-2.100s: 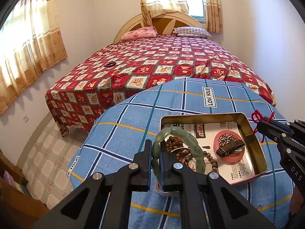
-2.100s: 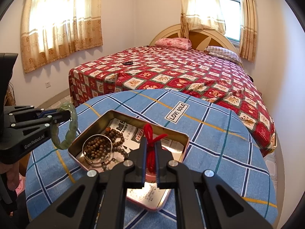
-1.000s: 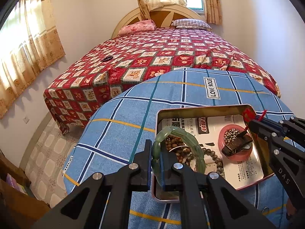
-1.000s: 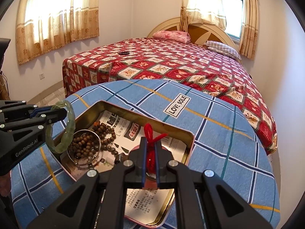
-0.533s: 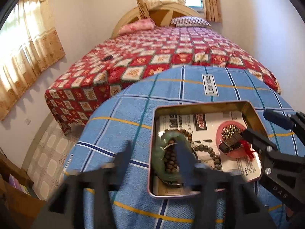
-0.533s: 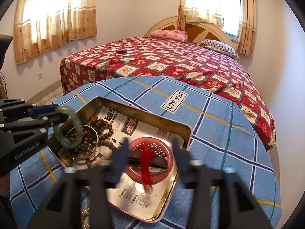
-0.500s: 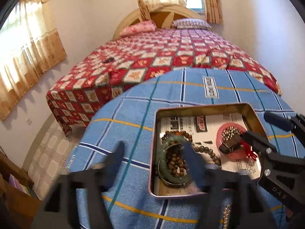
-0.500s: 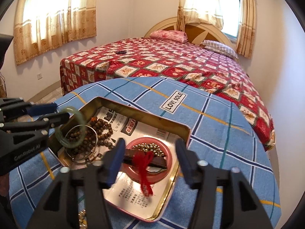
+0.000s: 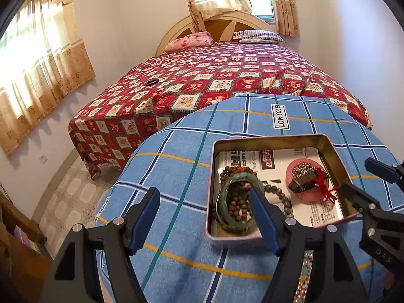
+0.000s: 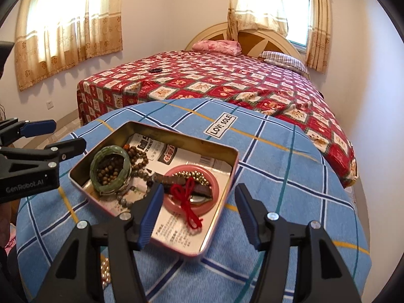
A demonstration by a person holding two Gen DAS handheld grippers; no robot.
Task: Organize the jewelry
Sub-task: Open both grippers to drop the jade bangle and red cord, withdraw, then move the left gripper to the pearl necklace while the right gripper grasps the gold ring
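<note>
- Looking down on my bench (image 9: pixel 176 227), draped in soft blue checked cloth, I see the shallow rectangular metal tin (image 9: pixel 335 156).
- Smooth green jade bangle (image 9: pixel 223 199) lies inside, ringing round wooden beads (image 9: pixel 236 205).
- Knotted red cord (image 10: pixel 188 202) drapes over the round pink dish (image 10: pixel 209 208).
- My left gripper (image 9: pixel 204 214) gapes wide, holding nothing.
- My right gripper (image 10: pixel 198 205) is opening, empty.
</note>
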